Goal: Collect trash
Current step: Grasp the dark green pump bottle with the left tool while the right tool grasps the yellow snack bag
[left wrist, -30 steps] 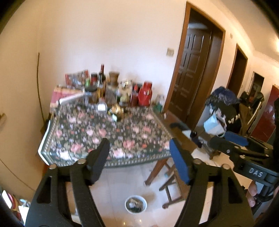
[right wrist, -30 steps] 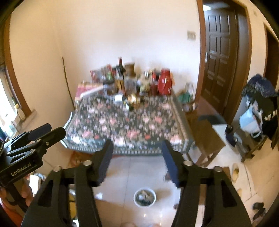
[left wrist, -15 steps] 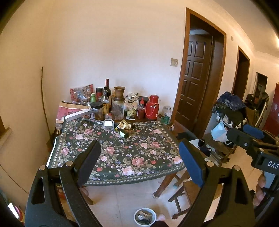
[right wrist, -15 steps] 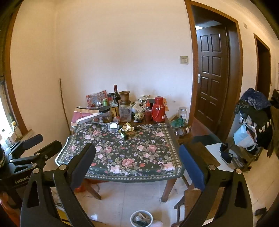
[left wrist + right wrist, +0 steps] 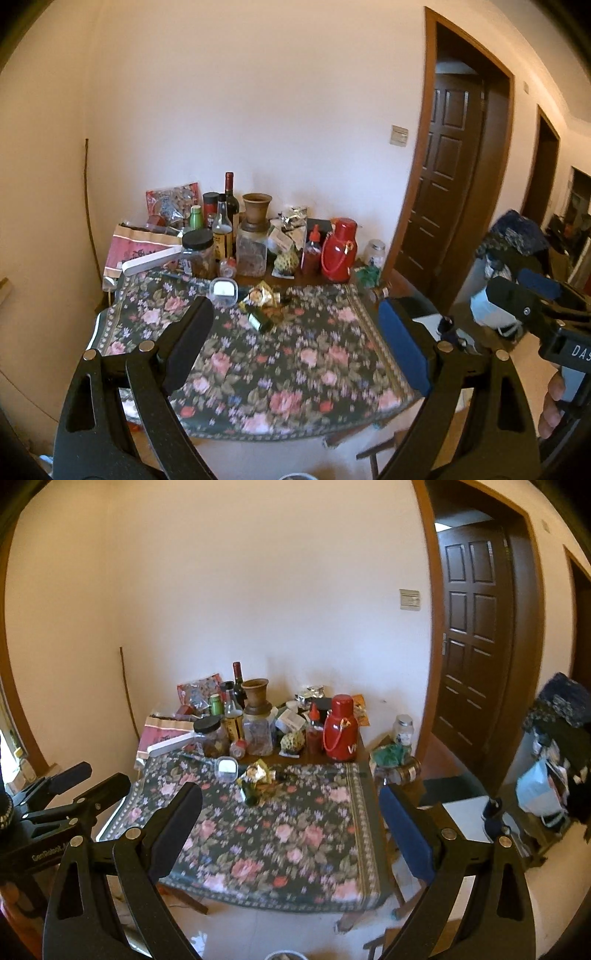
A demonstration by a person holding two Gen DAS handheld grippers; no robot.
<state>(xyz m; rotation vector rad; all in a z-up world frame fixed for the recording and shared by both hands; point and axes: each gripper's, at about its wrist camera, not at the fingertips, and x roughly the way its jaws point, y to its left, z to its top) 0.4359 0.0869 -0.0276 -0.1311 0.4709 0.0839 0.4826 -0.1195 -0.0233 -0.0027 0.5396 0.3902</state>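
Presently, both tongs stand wide with nothing between the pads, their jaws having just been opening: the left gripper (image 5: pixel 295 339) and the right gripper (image 5: pixel 291 819) face a table under a dark floral-patterned cloth (image 5: pixel 295 849). Trash lies on the cloth's far half: a crumpled gold foil wrapper (image 5: pixel 258 773) touching a small dark green bottle on its side (image 5: pixel 260 321). A small clear plastic lidded box (image 5: pixel 223 290) sits just beside them. A red thermos flask (image 5: pixel 340 727) stands among jars behind.

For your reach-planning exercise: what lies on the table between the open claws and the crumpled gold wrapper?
Only bare floral tablecloth, in both wrist views. The crumpled gold wrapper lies beyond it, a small dark bottle just before it.
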